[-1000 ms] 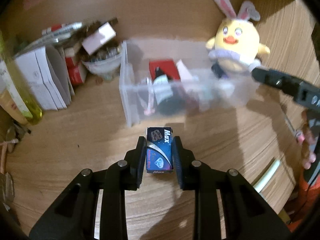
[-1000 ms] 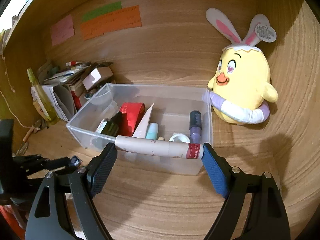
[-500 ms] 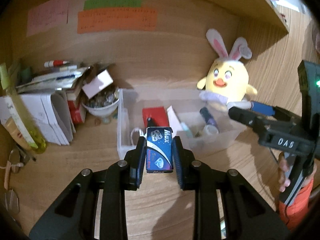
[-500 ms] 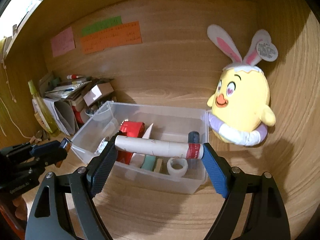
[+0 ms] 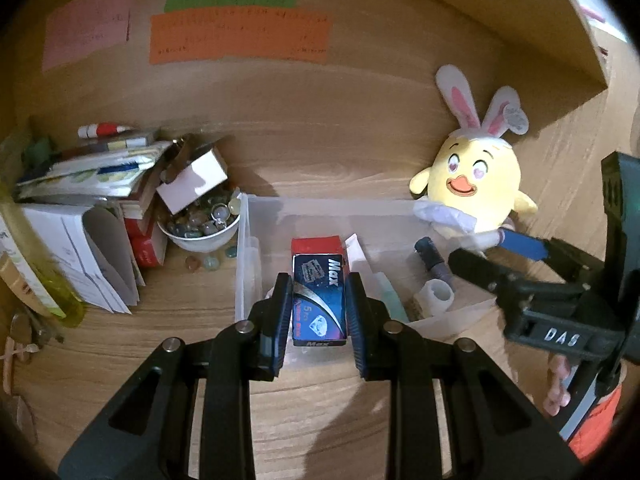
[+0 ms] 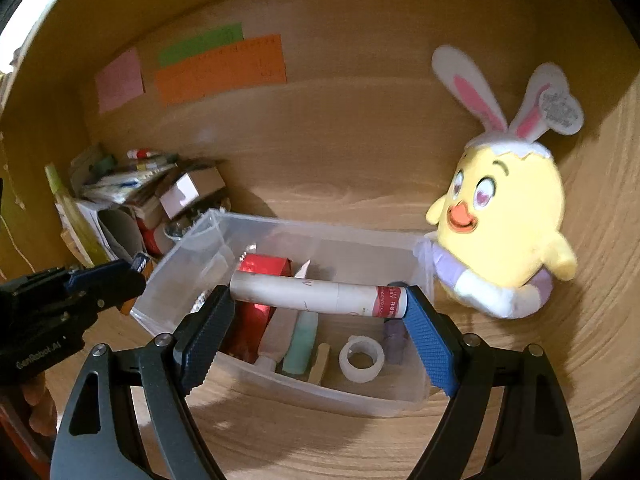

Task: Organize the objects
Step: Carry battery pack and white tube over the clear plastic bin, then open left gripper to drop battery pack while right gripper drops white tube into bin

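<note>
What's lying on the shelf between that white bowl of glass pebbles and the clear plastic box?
Between the white bowl and the clear plastic box, only a few loose glass pebbles lie on the wood, seen in the left wrist view.

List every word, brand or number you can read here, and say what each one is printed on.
"Max", top and bottom edge, and "5": small blue box clamped in the left gripper.
"DAS": body of the right gripper, seen in the left wrist view.
"GenRobot.AI", faint: body of the left gripper, in the right wrist view.
Unreadable: print on the tube's red band, writing on the wall notes, the plush chick's ear tag.
</note>
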